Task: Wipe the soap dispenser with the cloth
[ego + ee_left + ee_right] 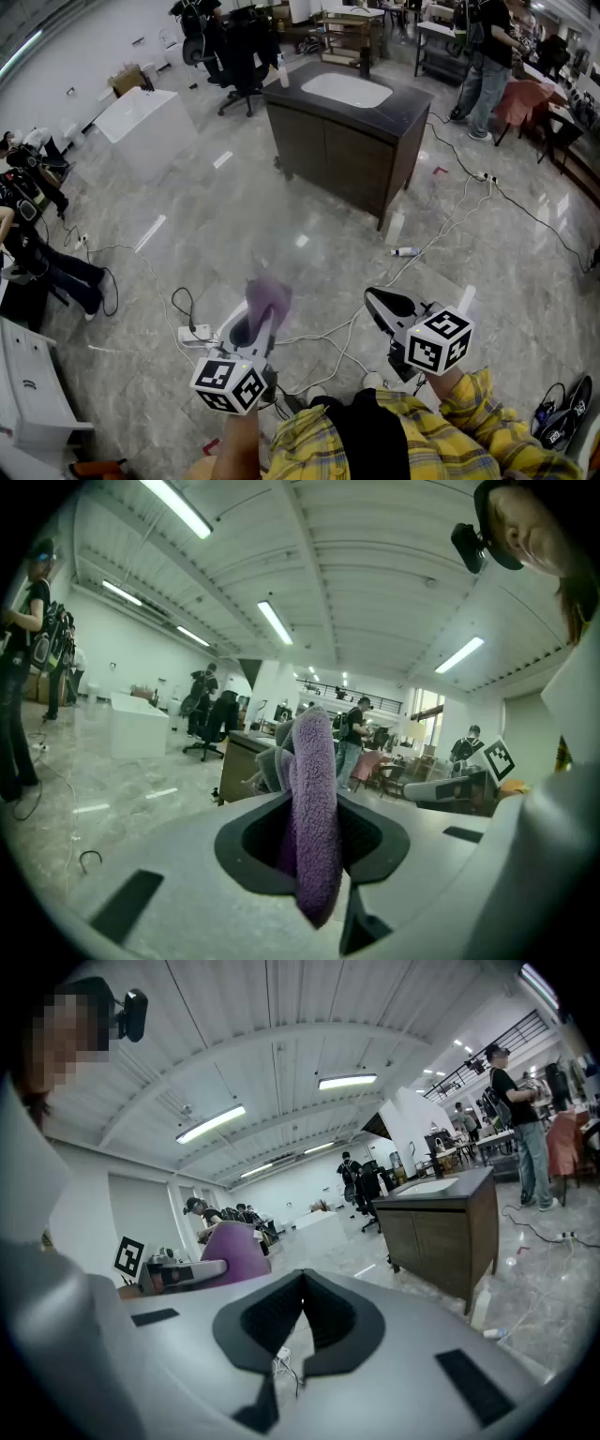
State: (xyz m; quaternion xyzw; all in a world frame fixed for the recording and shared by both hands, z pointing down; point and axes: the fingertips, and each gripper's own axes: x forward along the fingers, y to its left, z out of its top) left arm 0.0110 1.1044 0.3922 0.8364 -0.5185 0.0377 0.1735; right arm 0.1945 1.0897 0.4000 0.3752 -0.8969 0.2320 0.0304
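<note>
A purple cloth (268, 298) stands pinched in my left gripper (255, 323), which is shut on it; in the left gripper view the cloth (314, 789) rises upright between the jaws. My right gripper (377, 304) is shut with nothing in it, its jaws meeting at the tip (302, 1288). Both are held low near my body, well away from the dark vanity (347, 141) with its white sink (347, 89). A small pale bottle (283, 73), which may be the soap dispenser, stands on the vanity's far left corner. The right gripper view shows the cloth (234, 1252) to the left and the vanity (441, 1218) ahead on the right.
Cables and a power strip (195, 333) lie on the floor just ahead of me. A small bottle (405, 251) lies on the floor near the vanity. A white box (145, 127) and an office chair (239, 56) stand at the back left; a person (487, 66) stands at the back right.
</note>
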